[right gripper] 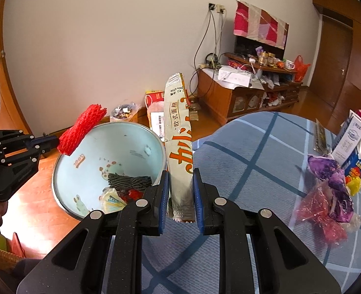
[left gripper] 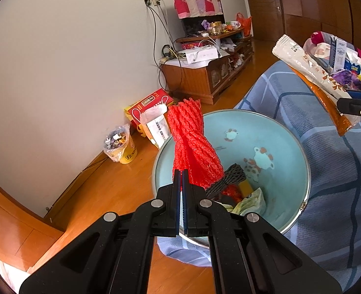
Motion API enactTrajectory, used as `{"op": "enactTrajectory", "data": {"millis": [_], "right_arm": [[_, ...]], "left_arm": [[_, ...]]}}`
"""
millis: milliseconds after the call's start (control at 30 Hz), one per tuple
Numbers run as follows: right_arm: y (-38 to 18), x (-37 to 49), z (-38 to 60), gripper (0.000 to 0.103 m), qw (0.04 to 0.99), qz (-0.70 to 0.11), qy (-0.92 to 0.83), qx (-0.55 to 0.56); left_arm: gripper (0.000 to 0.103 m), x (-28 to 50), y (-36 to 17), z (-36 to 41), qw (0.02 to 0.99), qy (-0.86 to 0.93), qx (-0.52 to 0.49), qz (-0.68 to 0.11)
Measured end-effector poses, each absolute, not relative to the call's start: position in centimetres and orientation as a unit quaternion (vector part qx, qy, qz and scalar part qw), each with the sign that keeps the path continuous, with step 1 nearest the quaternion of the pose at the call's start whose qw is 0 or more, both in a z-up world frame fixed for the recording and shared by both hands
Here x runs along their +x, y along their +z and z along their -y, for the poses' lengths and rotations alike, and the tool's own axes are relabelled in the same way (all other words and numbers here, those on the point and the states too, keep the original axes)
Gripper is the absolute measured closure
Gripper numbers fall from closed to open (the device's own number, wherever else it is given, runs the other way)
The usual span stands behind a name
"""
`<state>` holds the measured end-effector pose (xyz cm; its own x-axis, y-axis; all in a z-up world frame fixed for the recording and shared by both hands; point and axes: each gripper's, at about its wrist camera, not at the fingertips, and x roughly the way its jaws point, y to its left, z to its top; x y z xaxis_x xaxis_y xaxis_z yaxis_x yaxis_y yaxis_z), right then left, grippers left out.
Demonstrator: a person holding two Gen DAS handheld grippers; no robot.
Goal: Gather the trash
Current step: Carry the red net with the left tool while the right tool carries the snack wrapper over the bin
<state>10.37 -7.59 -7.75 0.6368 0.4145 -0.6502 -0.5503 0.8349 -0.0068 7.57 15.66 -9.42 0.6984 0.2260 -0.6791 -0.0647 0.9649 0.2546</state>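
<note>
I have the left gripper clamped tight on a red foam fruit net, held above the near rim of the light-blue enamel basin, not yet dropped. My right gripper pinches a long white snack wrapper upright, just beside the basin's table-side rim. In the basin lie a black foam net, red scraps and a crumpled packet, so collecting looks partly done. On the blue checked tablecloth, toward its far right edge, purple and pink cellophane remains.
</note>
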Motion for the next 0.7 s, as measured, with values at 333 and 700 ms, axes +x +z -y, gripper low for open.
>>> {"op": "enactTrajectory", "data": {"millis": [333, 700], "right_arm": [[-8.1, 10.2, 5.9, 0.083, 0.892, -0.334, 0.282, -0.114], [-8.4, 10.3, 4.8, 0.083, 0.887, -0.337, 0.292, -0.124]], "left_arm": [[0.102, 7.2, -9.7, -17.0, 0.912, 0.091, 0.101, -0.386], [0.102, 7.1, -9.8, -17.5, 0.911, 0.094, 0.098, -0.389]]}}
